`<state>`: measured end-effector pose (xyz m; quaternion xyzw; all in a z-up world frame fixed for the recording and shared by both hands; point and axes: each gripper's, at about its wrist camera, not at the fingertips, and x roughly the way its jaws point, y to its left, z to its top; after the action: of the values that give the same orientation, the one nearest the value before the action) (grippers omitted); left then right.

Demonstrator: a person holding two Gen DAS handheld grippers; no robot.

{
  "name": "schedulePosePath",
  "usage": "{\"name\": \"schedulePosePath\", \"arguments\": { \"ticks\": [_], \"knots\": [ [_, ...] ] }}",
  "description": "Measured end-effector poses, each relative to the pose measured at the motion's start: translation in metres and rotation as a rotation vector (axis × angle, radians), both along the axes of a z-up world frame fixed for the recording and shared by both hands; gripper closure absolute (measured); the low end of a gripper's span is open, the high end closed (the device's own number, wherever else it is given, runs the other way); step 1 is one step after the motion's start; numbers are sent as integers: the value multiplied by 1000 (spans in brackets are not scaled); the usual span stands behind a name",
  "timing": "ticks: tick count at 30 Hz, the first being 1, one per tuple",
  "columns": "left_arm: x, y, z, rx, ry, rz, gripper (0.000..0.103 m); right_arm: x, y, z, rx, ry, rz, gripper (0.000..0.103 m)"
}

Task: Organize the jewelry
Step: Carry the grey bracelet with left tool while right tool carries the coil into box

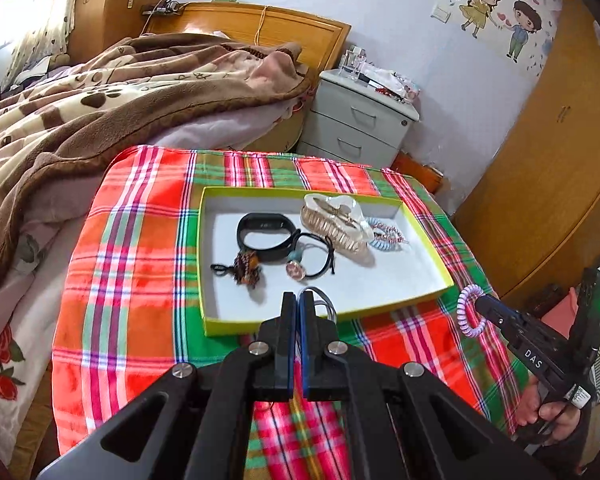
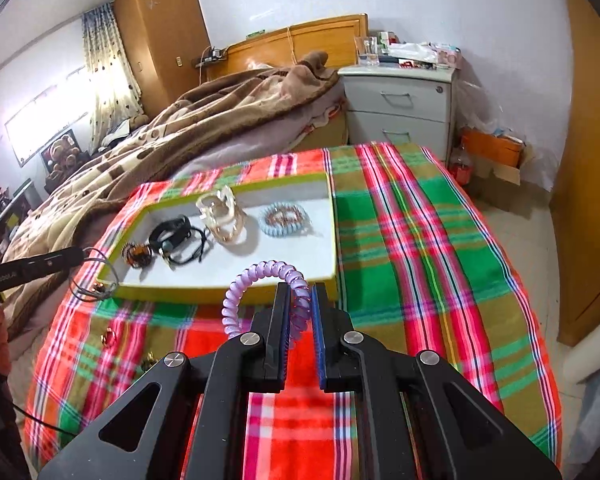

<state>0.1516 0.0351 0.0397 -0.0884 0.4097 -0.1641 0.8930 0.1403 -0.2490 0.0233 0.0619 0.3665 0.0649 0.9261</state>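
A shallow tray (image 1: 428, 236) with a yellow-green rim and white floor sits at the centre of the left wrist view. Inside it, a black wristband (image 1: 262, 236) lies at left, a beaded tassel charm (image 1: 244, 266) below it, a black cord tie with 2 beads (image 1: 314, 254) in the middle, a clear hair claw (image 1: 336, 224) on its side at upper right, and a pale blue coil tie (image 1: 386, 236) at far right. A lilac coil tie (image 2: 260, 280) arches above the tray's near rim at the centre of the right wrist view. A thin wire bangle (image 1: 322, 304) hangs at lower centre of the left wrist view.
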Motion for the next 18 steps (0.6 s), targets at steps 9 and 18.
{"name": "schedulePosePath", "arguments": {
  "ticks": [9, 18],
  "knots": [
    [25, -8, 5, -19, -7, 10, 101, 36, 6, 12, -7, -13, -5, 92],
    [46, -21, -5, -18, 13, 2, 101, 78, 11, -3, -35, 44, -7, 92]
  ]
}}
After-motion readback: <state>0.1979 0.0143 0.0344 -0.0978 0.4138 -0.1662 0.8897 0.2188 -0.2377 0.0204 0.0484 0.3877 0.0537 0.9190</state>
